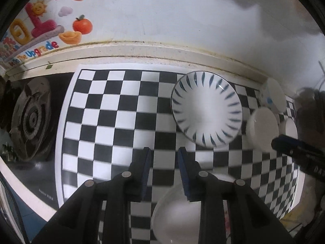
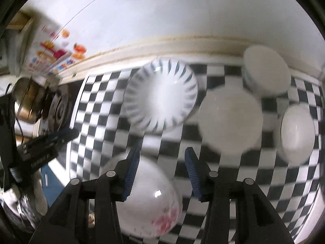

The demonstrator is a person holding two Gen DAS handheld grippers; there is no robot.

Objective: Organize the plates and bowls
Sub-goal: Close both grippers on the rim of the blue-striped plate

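A white bowl with blue stripes [image 1: 207,109] [image 2: 160,95] sits on the black-and-white checkered mat [image 1: 113,111] [image 2: 254,183]. To its right stand three plain white bowls [image 1: 262,130] [image 2: 229,120], [image 2: 266,71], [image 2: 296,132]. A white bowl with red flowers [image 2: 148,199] [image 1: 178,213] lies nearest me. My left gripper [image 1: 164,154] hovers over the mat, jaws slightly apart with nothing between them. My right gripper [image 2: 162,154] hangs open above the mat, its left finger over the flowered bowl's rim, holding nothing. The right wrist view is blurred.
A gas burner [image 1: 30,118] lies left of the mat, with a metal pot [image 2: 28,99] beside it. A cream ledge [image 1: 142,48] and a white wall with a colourful sticker [image 1: 40,26] close the back. The counter edge runs along the lower left.
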